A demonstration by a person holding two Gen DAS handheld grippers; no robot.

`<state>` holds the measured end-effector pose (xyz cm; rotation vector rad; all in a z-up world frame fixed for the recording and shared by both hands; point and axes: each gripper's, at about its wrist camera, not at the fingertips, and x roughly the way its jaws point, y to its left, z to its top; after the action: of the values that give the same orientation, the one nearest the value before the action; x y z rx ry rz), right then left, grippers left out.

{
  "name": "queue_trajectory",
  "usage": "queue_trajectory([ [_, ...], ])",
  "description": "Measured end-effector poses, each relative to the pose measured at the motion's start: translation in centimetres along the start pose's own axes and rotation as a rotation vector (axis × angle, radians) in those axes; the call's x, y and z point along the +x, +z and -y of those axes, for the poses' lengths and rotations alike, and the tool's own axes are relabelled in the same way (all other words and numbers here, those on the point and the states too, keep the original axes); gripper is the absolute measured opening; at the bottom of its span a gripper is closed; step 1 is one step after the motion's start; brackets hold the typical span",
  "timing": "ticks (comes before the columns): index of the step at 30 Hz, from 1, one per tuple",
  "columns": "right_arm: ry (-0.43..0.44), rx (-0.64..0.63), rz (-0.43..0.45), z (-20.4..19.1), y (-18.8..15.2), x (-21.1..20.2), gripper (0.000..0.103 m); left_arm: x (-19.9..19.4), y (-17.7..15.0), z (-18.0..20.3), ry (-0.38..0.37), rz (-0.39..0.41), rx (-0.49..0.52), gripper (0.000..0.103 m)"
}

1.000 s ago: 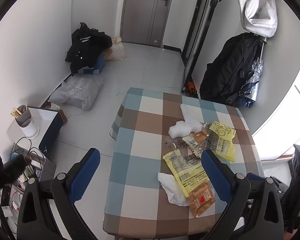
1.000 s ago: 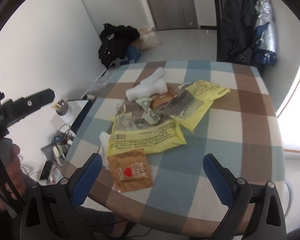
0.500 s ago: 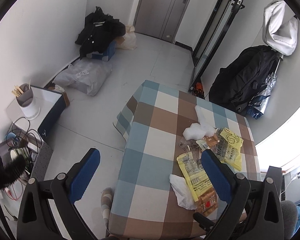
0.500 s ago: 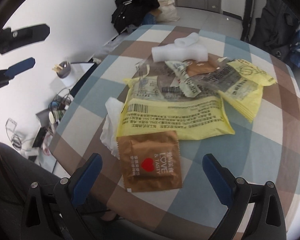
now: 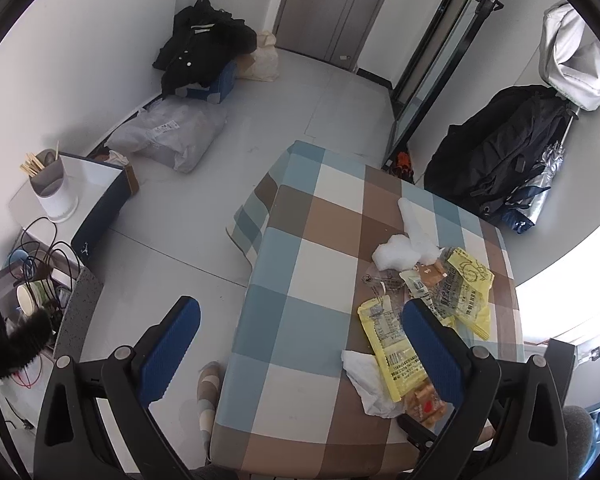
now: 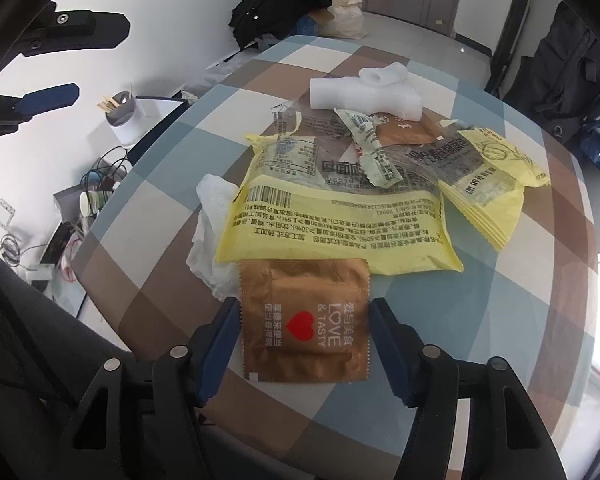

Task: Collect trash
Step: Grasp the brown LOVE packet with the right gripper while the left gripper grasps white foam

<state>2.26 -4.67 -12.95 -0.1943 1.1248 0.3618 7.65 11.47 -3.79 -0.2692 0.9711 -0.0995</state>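
The right gripper (image 6: 303, 320) pointed down at the table (image 6: 500, 320), its jaws closing either side of the brown packet (image 6: 304, 320) but not yet pressing it. That packet lay at the near edge of the trash, just below the yellow wrapper (image 6: 332, 224). The left gripper (image 5: 300, 344) hung released above the table, holding nothing

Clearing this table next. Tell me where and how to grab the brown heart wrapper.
Grip the brown wrapper across its two side edges, coming steeply from above at its near end. It lies flat, its far edge tucked under the yellow wrapper; the right tongs already straddle it, closing.
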Motion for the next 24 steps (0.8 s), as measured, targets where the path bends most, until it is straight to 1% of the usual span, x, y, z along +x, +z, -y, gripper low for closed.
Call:
queue_trajectory([
  [2, 0.012, 0.025, 0.000, 0.8, -0.4, -0.4, 0.065, -0.1, 0.0, 0.1, 0.009, 0.015, -0.004, 0.100],
  [4, 0.031, 0.056, 0.005, 1.8, -0.7, -0.8, 0.064, 0.0, 0.1, 0.4, 0.009, 0.011, 0.001, 0.100],
  [8, 0.038, 0.093, 0.022, 3.4, -1.2, -1.7, 0.064, 0.4, -0.1, 1.3, 0.016, -0.003, 0.021, 0.100],
  [10, 0.048, 0.111, 0.031, 4.2, -1.6, -2.3, 0.064, 0.5, 0.0, 1.8, 0.001, -0.013, 0.029, 0.100],
  [14, 0.058, 0.145, 0.055, 5.7, -2.1, -3.3, 0.064, 0.9, 1.1, 3.4, -0.061, -0.068, 0.057, 0.100],
  [16, 0.071, 0.168, 0.067, 6.5, -2.3, -3.7, 0.064, 1.1, 2.0, 4.9, -0.072, -0.086, 0.104, 0.100],
  [18, 0.092, 0.197, 0.078, 7.6, -2.6, -4.3, 0.064, 1.4, 3.0, 6.2, -0.078, -0.083, 0.150, 0.100],
  [20, 0.102, 0.223, 0.086, 8.6, -2.8, -4.7, 0.064, 2.3, 4.4, 7.9, -0.093, -0.095, 0.201, 0.100],
  [24, 0.122, 0.259, 0.112, 10.2, -3.1, -5.7, 0.064, 6.2, 6.9, 11.1, -0.094, -0.178, 0.313, 0.100],
])
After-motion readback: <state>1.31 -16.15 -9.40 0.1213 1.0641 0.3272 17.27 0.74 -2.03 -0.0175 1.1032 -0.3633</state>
